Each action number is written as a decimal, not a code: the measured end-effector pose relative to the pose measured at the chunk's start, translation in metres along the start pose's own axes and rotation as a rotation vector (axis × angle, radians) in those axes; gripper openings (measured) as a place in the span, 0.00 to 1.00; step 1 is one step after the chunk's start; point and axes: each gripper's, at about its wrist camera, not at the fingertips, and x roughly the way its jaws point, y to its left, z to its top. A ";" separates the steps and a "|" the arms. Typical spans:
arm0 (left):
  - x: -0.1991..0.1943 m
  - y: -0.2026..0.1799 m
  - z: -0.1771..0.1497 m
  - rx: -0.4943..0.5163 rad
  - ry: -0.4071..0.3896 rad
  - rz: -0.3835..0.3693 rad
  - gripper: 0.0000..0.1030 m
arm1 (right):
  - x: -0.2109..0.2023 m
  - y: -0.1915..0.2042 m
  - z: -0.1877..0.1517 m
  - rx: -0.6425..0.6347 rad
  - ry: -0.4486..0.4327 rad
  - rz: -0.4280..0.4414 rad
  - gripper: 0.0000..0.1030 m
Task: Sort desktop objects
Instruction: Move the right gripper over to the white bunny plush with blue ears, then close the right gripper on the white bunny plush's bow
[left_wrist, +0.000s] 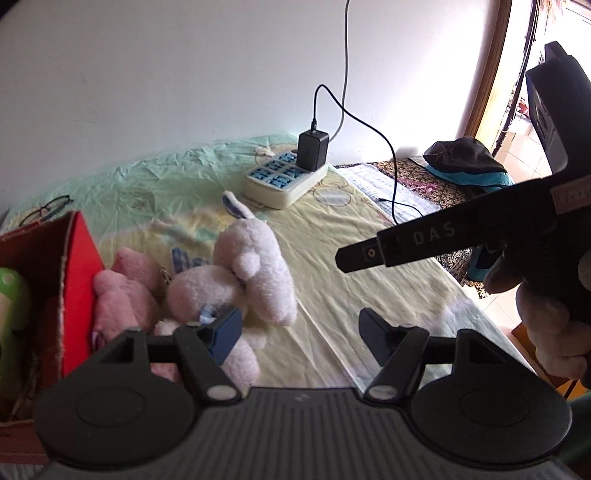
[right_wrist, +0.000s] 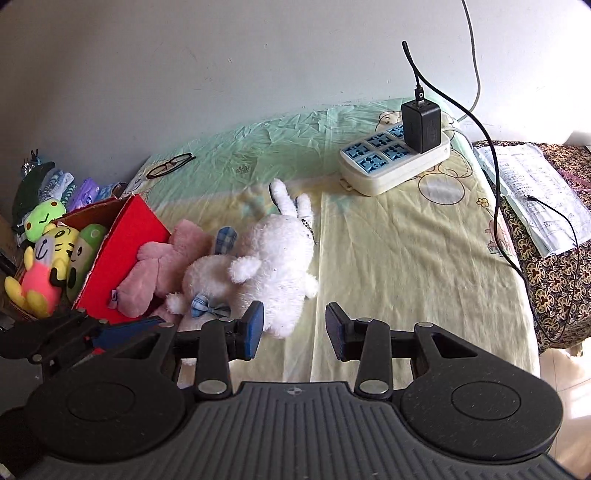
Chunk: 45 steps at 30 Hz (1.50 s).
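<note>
A plain white wall (right_wrist: 221, 66) runs behind the counter (right_wrist: 406, 258), which is covered by a wrinkled pale green and yellow cloth printed with cartoon figures. At the counter's right end lies a dark brown cloth with a gold flower pattern (right_wrist: 554, 288), and past it a wooden door frame (left_wrist: 491, 74) lets in strong daylight that falls on light floor tiles (left_wrist: 498, 306). A grey cord (left_wrist: 345, 55) hangs down the wall, and the light is bright and even across the wall, with a glare patch near the wall's right end.
</note>
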 end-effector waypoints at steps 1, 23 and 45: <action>0.007 0.000 0.000 0.003 -0.001 -0.011 0.71 | 0.004 -0.002 0.001 0.004 0.007 0.008 0.39; 0.094 0.001 0.014 0.082 0.080 -0.015 0.69 | 0.098 -0.032 0.042 0.035 0.118 0.148 0.47; 0.129 0.017 0.037 -0.055 0.072 -0.131 0.71 | 0.072 -0.133 0.015 0.432 -0.048 0.225 0.47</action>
